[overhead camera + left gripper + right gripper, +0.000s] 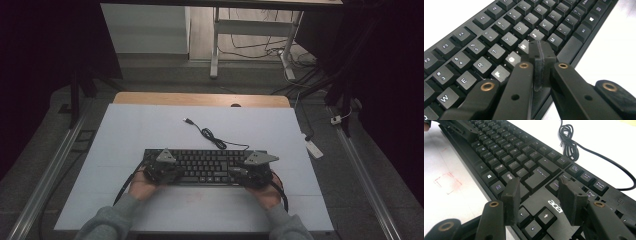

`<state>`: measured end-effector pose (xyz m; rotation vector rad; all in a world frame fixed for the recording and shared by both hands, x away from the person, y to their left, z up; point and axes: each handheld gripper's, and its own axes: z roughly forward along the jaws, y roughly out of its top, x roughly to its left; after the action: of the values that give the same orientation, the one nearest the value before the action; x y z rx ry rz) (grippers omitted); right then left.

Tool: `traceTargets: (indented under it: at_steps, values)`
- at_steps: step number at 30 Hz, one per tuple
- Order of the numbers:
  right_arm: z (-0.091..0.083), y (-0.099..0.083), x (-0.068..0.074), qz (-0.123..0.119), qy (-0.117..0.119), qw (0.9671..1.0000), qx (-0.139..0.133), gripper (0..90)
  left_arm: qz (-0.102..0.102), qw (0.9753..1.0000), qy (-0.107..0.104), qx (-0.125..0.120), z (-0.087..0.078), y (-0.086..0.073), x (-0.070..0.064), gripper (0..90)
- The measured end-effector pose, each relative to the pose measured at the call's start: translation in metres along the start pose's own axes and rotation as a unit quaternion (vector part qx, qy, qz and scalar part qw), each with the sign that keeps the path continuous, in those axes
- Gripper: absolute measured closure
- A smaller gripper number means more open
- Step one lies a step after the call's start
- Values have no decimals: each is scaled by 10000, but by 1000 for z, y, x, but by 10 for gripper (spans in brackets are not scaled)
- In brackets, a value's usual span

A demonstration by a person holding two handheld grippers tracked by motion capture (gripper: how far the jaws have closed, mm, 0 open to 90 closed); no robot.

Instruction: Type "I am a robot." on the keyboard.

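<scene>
The keyboard (205, 166) lies flat on the white bench (150, 135), toward its 6 o'clock side just ahead of the person's hands, with its cord (212, 136) trailing off toward 12 o'clock and ending in a loose plug. The left gripper (540, 50) has its fingers pressed together with nothing between them, tip lowered over the home-row keys near H and J. The right gripper (540, 195) has its fingers spread apart, poised over the blank panel above the arrow keys at the 3 o'clock end. I judge the keyboard a stiff, fairly light plastic slab that should lift without sagging, but the keycaps give under pressure and could pop off, so the keys are a poor place to clamp. The smooth case edges at the 9 and 3 o'clock ends look like the firmest hold, one gripper to each. The plastic looks slick, and the dragging cord may snag or tug when it moves.
</scene>
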<state>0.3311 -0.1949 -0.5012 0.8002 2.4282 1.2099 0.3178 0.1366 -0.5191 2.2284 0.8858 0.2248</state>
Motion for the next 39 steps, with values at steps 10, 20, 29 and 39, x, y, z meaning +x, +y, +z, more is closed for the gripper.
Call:
traceTargets:
  at_steps: [10,20,29,39]
  values:
    - [0,0,0,-2,6,10000,-13,528,22,10000,25,51,3,-1,0,890]
    - [-1,0,0,0,-11,10000,-14,529,-96,9990,92,-425,-18,2,4,796]
    - [0,0,0,-23,6,10000,-23,528,-409,9971,220,-601,-39,-3,16,441]
    - [0,-1,-1,-1,-23,10000,-12,529,-815,9945,231,-608,-52,-12,34,296]
